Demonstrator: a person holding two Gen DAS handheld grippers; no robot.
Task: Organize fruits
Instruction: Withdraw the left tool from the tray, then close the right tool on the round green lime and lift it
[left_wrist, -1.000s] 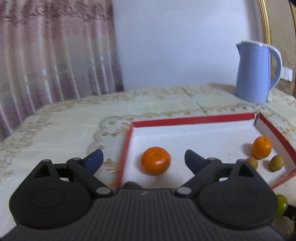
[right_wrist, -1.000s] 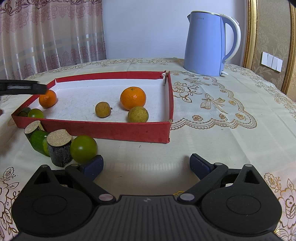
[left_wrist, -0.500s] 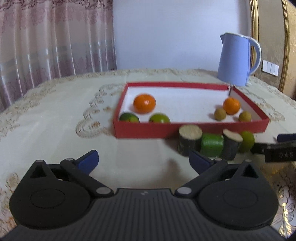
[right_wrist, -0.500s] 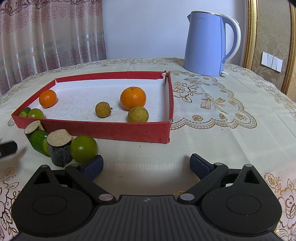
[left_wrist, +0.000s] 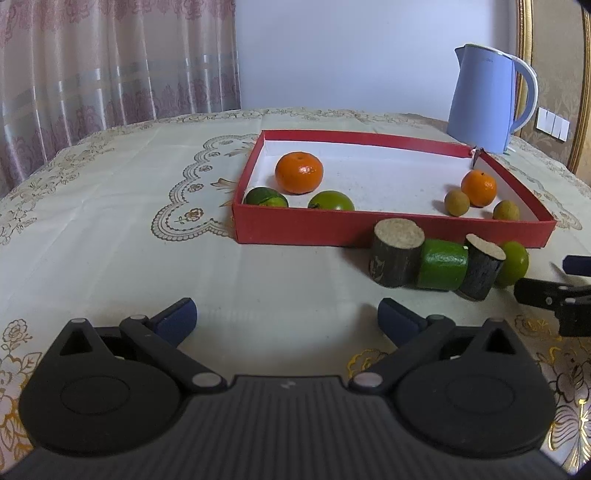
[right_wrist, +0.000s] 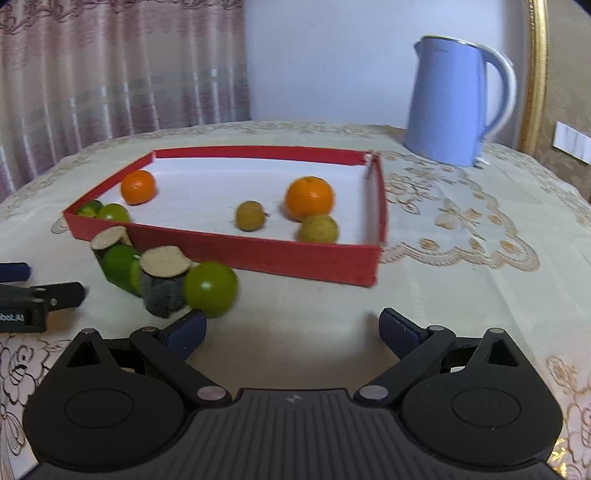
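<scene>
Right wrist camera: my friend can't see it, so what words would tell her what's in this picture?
An open right hand-held gripper hovers over a cream tablecloth, near a round green fruit lying outside a red tray. The tray holds two oranges, two small brownish fruits and two green ones; a blue kettle stands behind.

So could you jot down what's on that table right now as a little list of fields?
container: red tray on the patterned tablecloth
in tray: two oranges, two green fruits, two small brownish fruits
outside tray: green fruit beside two wooden stumps and a green block
background: blue kettle, curtain
left gripper: open, empty
right gripper: open, empty, near the green fruit
</scene>
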